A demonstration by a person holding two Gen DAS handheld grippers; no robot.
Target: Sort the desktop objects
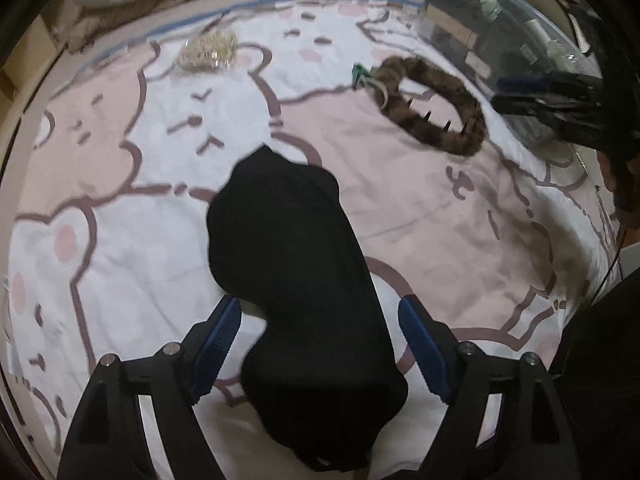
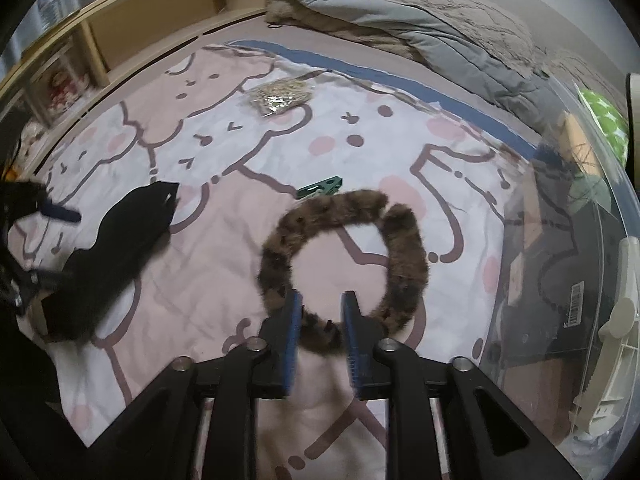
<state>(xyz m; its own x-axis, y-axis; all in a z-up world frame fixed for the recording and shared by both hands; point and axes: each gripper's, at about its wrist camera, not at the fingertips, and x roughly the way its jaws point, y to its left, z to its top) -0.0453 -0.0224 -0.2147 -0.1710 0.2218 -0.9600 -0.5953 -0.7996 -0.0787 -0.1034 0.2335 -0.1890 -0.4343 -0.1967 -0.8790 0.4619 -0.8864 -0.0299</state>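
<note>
While straddling black knitted cloth (image 1: 296, 280) at frame centre, left hand-held gripper (image 1: 320, 328) spread; right hand-held gripper (image 2: 322, 312) nearly pinching furry brown ring-shaped headband (image 2: 344, 256), lower centre. Probably grasping step; next: squeeze, lift, move toward clear plastic bin (image 2: 592, 240).

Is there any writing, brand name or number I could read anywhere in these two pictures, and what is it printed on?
No text here can be read.
Barcode label on a dark box inside the clear plastic storage bin: bars show, its digits too small to read.
Pink and white cartoon bedsheet: drawn animal faces only, no words.
Small green plastic clip: no readable marking.
</note>
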